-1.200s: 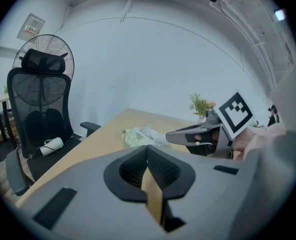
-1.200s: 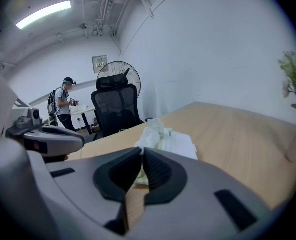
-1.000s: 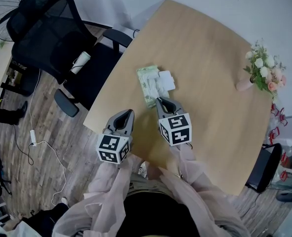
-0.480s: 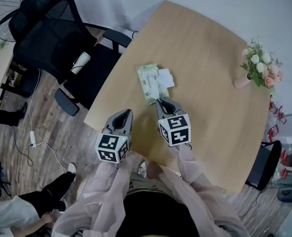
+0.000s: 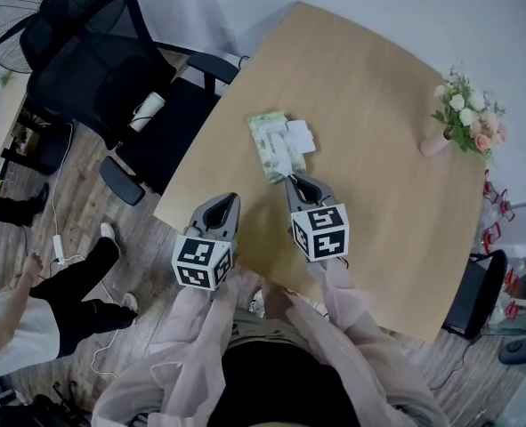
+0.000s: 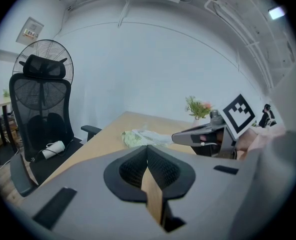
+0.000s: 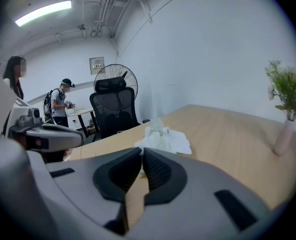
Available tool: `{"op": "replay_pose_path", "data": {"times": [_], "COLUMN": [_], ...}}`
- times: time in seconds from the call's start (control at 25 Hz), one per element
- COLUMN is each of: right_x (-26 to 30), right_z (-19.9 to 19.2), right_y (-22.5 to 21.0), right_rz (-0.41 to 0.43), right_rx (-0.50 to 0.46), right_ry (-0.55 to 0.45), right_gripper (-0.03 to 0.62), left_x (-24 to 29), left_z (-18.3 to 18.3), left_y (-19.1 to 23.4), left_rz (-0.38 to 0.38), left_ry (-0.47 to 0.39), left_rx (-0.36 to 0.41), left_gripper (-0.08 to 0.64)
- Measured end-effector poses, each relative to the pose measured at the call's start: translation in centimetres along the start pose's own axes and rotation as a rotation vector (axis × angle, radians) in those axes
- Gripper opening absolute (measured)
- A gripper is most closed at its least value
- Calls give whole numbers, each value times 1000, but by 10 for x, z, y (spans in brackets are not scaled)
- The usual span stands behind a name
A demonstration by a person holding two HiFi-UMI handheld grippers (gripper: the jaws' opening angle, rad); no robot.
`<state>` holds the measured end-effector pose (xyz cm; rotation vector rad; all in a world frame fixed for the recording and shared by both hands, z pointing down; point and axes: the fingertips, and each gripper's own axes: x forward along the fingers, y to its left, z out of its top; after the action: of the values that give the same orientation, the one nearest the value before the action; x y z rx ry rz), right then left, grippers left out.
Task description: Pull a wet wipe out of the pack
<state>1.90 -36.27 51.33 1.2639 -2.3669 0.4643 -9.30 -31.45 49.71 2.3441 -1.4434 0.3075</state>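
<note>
Two claws are noted, both with jaws together. The right claw (image 5: 291,179) is pinched on the near end of a crumpled white wet wipe (image 5: 282,162), which is partly drawn from the pale green soft plastic pack (image 5: 264,140). The pack's white lid flap (image 5: 300,136) lies open beside it. The left claw (image 5: 231,200) is held empty over the near edge of the light wooden table (image 5: 378,105), well apart from the pack. Judgement: the pack is unrestrained and may be dragged along. It should be pressed down by the left claw, and the wipe drawn steadily up and back until freed.
</note>
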Motion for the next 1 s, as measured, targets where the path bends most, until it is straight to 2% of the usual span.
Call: {"op": "replay_pose_path", "data": {"times": [0.6,0.84,1.0], "right_x": [-40,-62,-82], "right_z": [2,10,18], "right_y": [-1,-1,-10], "right_rz": [-54,-67,-110], "right_rx": [40,67,108], "right_ry": [-60,-137,-202], "right_gripper": [20,20,20], "left_x": [-20,-25,-26], "left_z": [1,6,10], "left_y": [-13,-20,-25], "left_rz": [-20,-31,-44], "left_ry": [-13,-27,-37], "left_rx": [22,33,40], "left_gripper": [11,11,11]}}
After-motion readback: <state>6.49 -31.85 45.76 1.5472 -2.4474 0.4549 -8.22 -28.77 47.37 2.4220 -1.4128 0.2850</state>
